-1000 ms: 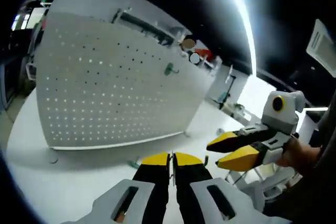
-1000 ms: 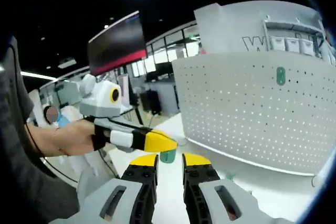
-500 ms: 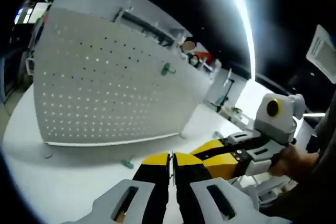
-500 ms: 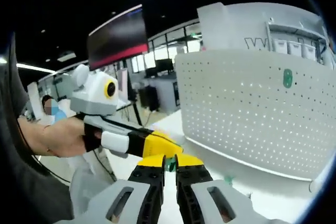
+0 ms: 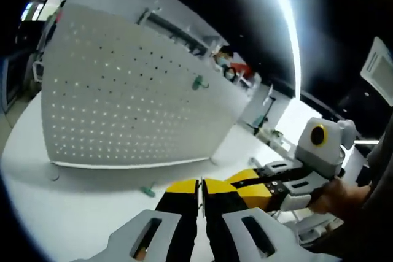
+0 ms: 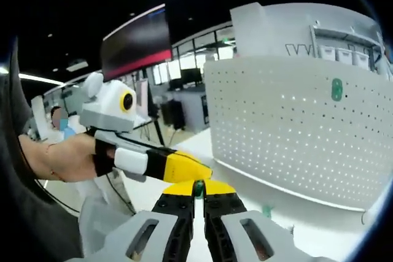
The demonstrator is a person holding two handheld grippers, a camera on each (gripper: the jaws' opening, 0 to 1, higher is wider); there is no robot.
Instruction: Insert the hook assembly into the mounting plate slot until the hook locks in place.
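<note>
In the right gripper view, the right gripper (image 6: 198, 189) has its jaws drawn narrow on a small green hook (image 6: 198, 186), which shows between the yellow tips. The left gripper (image 6: 184, 167) comes in from the left, held by a hand (image 6: 64, 157), its tip just beside the hook. The white pegboard (image 6: 295, 133) stands upright on the white table (image 6: 288, 210) to the right, with one green hook (image 6: 336, 89) already on it, high up. Another green piece (image 6: 266, 211) lies on the table near the board foot.

In the left gripper view, the left gripper (image 5: 201, 183) has its jaws pressed together, with nothing seen between them. A green piece (image 5: 147, 191) lies on the table in front of the pegboard (image 5: 129, 108)
</note>
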